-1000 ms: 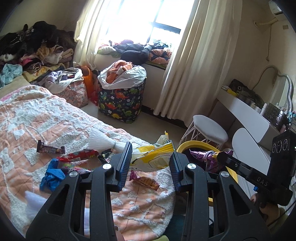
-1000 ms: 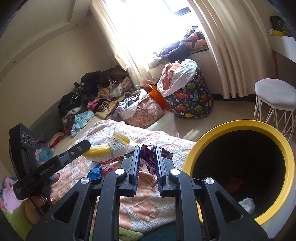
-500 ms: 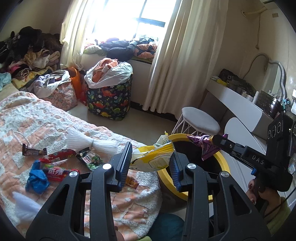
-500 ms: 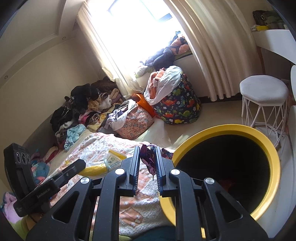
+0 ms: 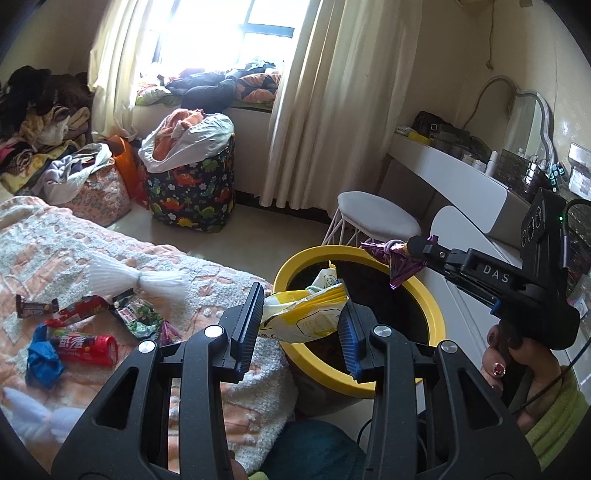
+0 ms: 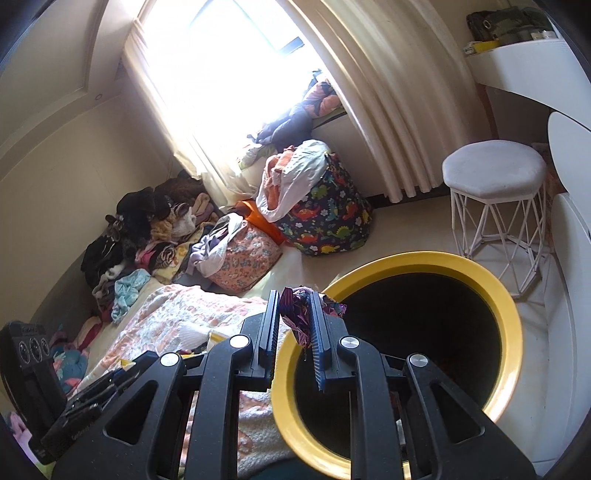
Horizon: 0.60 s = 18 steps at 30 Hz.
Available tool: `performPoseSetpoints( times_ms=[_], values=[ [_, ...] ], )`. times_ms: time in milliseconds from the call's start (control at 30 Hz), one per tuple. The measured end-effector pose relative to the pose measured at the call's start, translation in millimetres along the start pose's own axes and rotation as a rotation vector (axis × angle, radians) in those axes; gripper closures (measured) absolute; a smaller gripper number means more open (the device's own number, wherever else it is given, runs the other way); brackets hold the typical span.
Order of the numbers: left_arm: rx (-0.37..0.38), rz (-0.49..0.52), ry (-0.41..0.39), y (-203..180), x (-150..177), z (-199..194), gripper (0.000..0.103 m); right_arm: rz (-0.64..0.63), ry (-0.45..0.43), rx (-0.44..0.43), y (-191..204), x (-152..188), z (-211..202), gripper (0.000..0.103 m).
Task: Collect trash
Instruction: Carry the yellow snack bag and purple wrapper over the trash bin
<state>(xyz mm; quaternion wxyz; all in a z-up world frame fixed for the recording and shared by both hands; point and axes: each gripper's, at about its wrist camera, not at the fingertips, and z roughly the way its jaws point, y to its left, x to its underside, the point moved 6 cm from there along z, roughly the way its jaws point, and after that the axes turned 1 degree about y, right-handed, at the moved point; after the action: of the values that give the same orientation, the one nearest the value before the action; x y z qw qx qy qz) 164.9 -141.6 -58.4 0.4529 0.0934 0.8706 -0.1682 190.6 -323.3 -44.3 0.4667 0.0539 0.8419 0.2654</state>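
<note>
Daylight enters through the window [image 5: 236, 33], blown out to white glare in both views. Fisheye bending and dark vignetting mark the edges. The bin [image 6: 513, 332] interior is too shadowed, possibly hiding contents.

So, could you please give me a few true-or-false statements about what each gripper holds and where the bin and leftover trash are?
1. The left gripper holds a yellow snack bag. True.
2. The right gripper is empty. False: it pinches a purple wrapper.
3. The yellow-rimmed bin stands on the bed. False: it stands on the floor beside it.
4. Trash remains on the bedspread, including a red can. True.
</note>
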Motion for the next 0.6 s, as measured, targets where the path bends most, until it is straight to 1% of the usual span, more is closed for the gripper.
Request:
performPoseSetpoints(
  times_ms=[300,600],
  values=[
    [0.032,0.041,0.043,-19.6,11.7,20.4,0.072,0.07,-0.009,0.039,-33.4,-2.0,-3.0,0.088],
    [0.057,0.085,0.088,-37.5,24.0,42.0,0.072,0.102,-0.001,0.086,-52.7,3.0,-0.4,0.088]
  ],
)
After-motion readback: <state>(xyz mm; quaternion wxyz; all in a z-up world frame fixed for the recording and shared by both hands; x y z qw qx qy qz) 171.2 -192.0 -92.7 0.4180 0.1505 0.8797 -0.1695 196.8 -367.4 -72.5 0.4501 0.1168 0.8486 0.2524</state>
